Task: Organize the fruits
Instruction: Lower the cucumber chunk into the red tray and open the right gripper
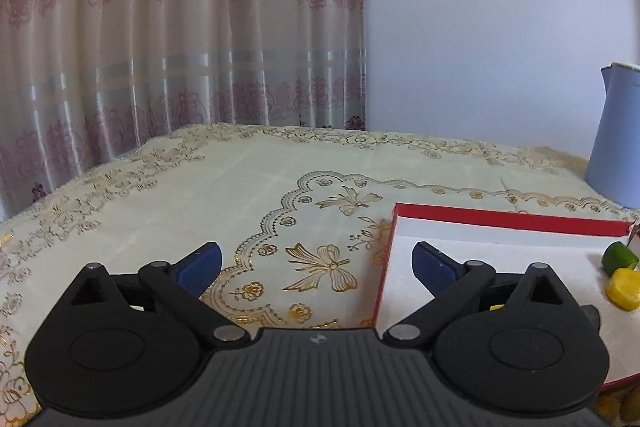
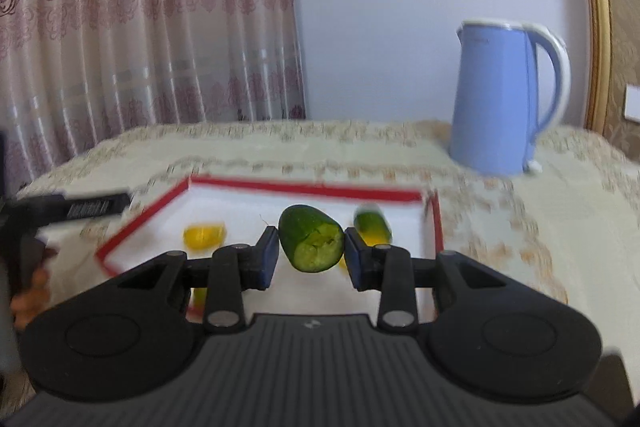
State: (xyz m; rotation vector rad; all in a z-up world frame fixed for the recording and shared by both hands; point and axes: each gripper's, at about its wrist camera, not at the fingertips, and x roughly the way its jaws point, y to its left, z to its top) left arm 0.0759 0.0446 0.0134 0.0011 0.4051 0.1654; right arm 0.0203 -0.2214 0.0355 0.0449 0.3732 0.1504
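Left tool [image 1: 316, 267] spread wide and empty, right tool [image 2: 310, 253] clamped tight.

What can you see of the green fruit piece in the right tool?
The green fruit piece is a stubby chunk with dark green, glossy skin and a rounded top. Its cut face, pale yellow-green and ragged, points toward the camera. The right tool clamps it from both sides with its blue pads, holding it above the red-rimmed tray. Nothing else touches it.

1. The place was a home, probably a living or dining room.
2. A patterned curtain [image 1: 180, 27] hung behind the surface [image 1: 248, 187], which wore an embroidered cloth.
3. A blue electric kettle [image 2: 500, 99] stood on it.
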